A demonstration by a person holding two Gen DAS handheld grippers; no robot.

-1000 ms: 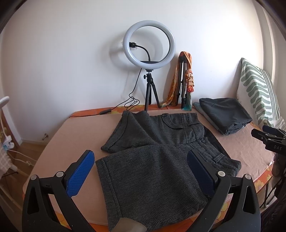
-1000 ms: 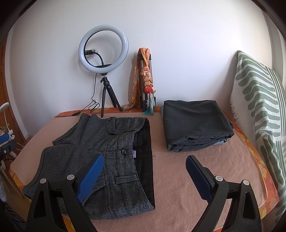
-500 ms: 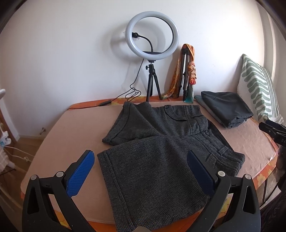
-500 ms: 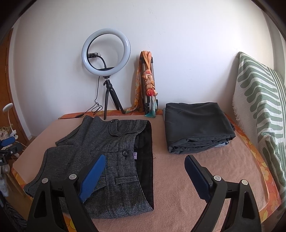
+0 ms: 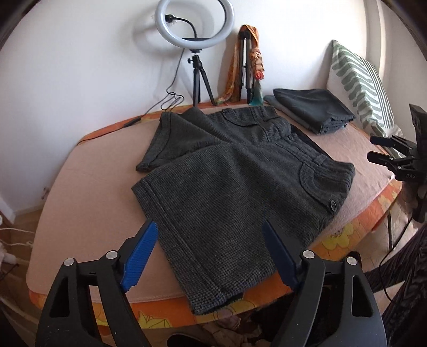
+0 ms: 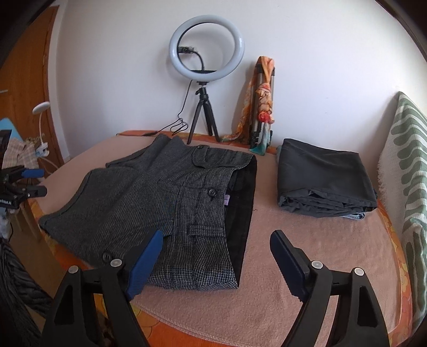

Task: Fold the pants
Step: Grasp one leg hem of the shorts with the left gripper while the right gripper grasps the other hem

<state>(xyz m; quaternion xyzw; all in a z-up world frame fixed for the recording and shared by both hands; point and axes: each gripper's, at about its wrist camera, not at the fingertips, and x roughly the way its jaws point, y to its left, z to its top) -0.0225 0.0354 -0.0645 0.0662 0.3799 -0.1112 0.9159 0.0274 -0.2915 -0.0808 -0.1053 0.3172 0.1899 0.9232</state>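
Soft daylight fills both views, brightest on the white wall [image 6: 307, 40]. The ring lamp [image 5: 194, 24] casts a faint shadow leftward there. Fisheye bending curves the edges, corners go black; focus stays fairly sharp.

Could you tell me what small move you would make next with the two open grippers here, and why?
Probably lower the left gripper onto the near leg hem of the grey shorts, which lie spread flat and unfolded on the pink blanket. Both it and the right gripper are open and hold nothing, so a fold cannot begin until an edge is gripped.
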